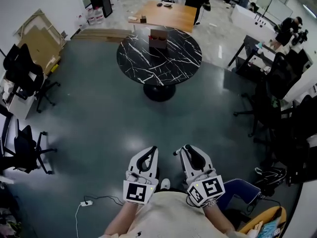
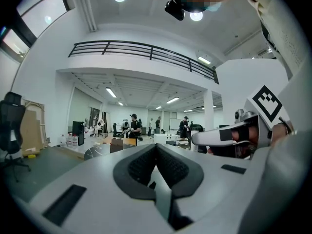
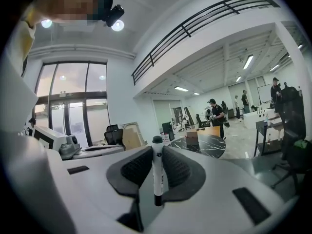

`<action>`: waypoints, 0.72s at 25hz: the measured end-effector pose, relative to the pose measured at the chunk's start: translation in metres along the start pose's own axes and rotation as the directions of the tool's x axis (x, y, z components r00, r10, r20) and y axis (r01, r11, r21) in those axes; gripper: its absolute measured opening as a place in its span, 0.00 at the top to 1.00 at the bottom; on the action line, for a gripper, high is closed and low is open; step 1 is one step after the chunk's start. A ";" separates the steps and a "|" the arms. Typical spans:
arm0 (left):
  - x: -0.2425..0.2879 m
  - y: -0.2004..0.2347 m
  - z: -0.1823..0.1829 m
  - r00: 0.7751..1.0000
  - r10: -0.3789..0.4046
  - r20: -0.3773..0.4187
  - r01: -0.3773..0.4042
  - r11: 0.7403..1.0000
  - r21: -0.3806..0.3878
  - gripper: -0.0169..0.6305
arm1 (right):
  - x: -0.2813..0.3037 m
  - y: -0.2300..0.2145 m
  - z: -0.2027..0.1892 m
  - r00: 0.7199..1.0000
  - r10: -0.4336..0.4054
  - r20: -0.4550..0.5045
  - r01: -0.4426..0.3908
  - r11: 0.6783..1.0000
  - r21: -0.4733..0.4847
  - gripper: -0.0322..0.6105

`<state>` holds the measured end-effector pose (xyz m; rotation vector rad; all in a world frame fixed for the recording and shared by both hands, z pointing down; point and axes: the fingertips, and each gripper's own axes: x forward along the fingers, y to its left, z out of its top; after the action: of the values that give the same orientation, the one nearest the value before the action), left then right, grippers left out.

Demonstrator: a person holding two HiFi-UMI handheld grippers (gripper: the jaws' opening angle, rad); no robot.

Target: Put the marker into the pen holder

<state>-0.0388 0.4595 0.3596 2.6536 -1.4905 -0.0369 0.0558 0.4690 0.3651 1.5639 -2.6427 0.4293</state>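
Observation:
My right gripper is shut on a white marker with a black cap, which stands upright between the pads. In the head view both grippers are held close to the body, the left gripper beside the right gripper. The left gripper has its jaws together with nothing between them. The brown pen holder stands on a round black marble table a few steps ahead across the floor. In the right gripper view the pen holder and table show far off, right of the marker.
Black office chairs stand at the left and the right. A white power strip with its cable lies on the floor at the near left. A wooden table and several people are beyond the round table.

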 end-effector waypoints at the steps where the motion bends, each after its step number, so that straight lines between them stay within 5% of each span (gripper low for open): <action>1: 0.012 0.010 0.005 1.000 -0.005 0.009 0.006 1.000 -0.003 0.96 | 0.014 -0.004 0.006 1.000 -0.003 -0.001 0.003 1.000 -0.009 0.82; 12: 0.101 0.107 0.043 0.993 -0.082 0.086 0.081 0.997 0.015 0.96 | 0.132 -0.018 0.052 0.998 -0.064 0.018 0.065 0.997 -0.050 0.82; 18: 0.120 0.141 0.047 0.995 -0.061 0.081 0.062 0.998 -0.002 0.96 | 0.170 -0.017 0.058 0.998 -0.059 0.008 0.059 0.998 -0.033 0.82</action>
<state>-0.0997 0.2804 0.3296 2.7249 -1.4286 -0.1537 -0.0071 0.3010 0.3429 1.6319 -2.5868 0.3763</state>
